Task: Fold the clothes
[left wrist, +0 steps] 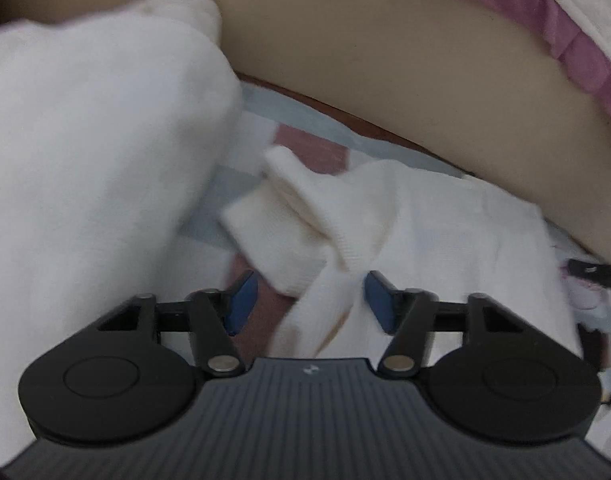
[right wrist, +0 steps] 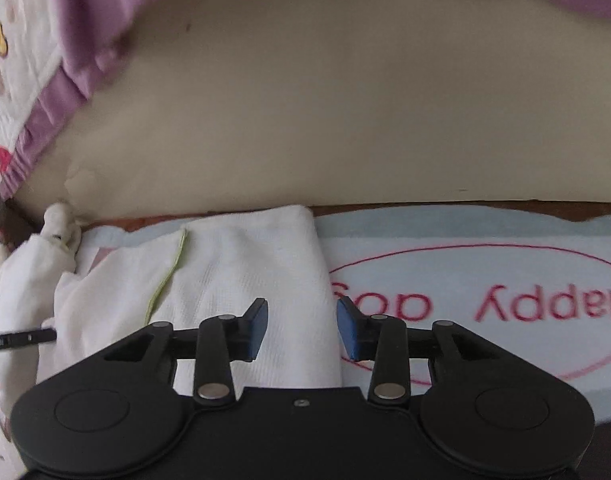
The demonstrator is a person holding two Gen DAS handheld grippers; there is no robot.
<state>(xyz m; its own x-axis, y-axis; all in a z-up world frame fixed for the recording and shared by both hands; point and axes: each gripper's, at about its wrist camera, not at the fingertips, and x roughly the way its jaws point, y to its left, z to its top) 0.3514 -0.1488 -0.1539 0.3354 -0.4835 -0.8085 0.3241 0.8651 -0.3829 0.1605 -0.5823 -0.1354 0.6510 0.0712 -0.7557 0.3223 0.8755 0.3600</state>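
Observation:
A white knit garment lies on a pale blue patterned mat (right wrist: 445, 264). In the left wrist view its ribbed cuff (left wrist: 289, 208) points up-left, and a narrow strip of it (left wrist: 325, 312) runs down between the blue pads of my left gripper (left wrist: 310, 304), which is open. A big blurred white fold (left wrist: 85, 160) fills the left side. In the right wrist view the folded body of the garment (right wrist: 245, 272) lies flat. My right gripper (right wrist: 303, 332) is open just over its right edge, left pad above cloth, right pad above the mat.
A beige wall (right wrist: 325, 100) rises right behind the mat. A white quilt with a purple frill (right wrist: 65, 92) hangs at the upper left. Red "Happy dog" lettering (right wrist: 505, 304) in an oval marks the mat to the right. A small white plush (right wrist: 59, 220) sits by the garment's far left.

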